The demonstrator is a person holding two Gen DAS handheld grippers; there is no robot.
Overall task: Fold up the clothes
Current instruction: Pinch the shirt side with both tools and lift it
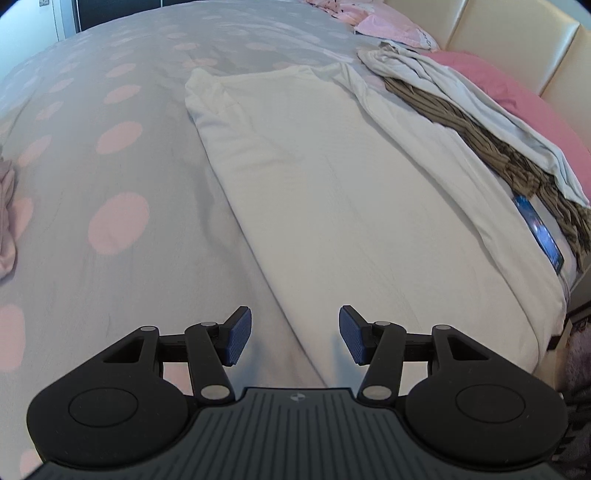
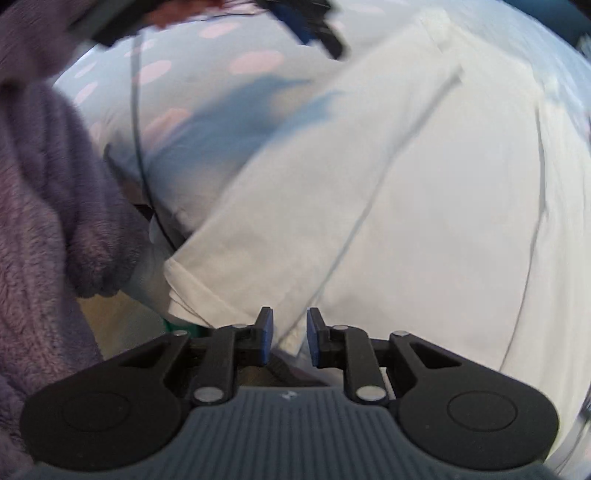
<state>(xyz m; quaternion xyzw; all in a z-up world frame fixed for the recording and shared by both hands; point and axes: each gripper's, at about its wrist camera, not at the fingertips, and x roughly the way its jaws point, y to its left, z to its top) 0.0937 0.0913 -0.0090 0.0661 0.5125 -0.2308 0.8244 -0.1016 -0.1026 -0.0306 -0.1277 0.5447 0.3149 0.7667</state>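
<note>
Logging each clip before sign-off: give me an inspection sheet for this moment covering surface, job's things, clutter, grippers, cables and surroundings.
Surface: bed with grey duvet bearing pink dots.
Job's things: white garment laid out long and flat on the duvet; striped brown garment and a pale garment bunched along its far side.
Clutter: pinkish cloth at the left edge; dark blue flat item by the bed's edge, identity unclear.
Grippers: left gripper open, above the white garment's edge, holding nothing; right gripper narrowly open, white cloth edge in the gap, grip unclear.
Cables: thin dark cable in the right wrist view.
Surroundings: pink pillow, cream padded headboard, purple fleece sleeve.
</note>
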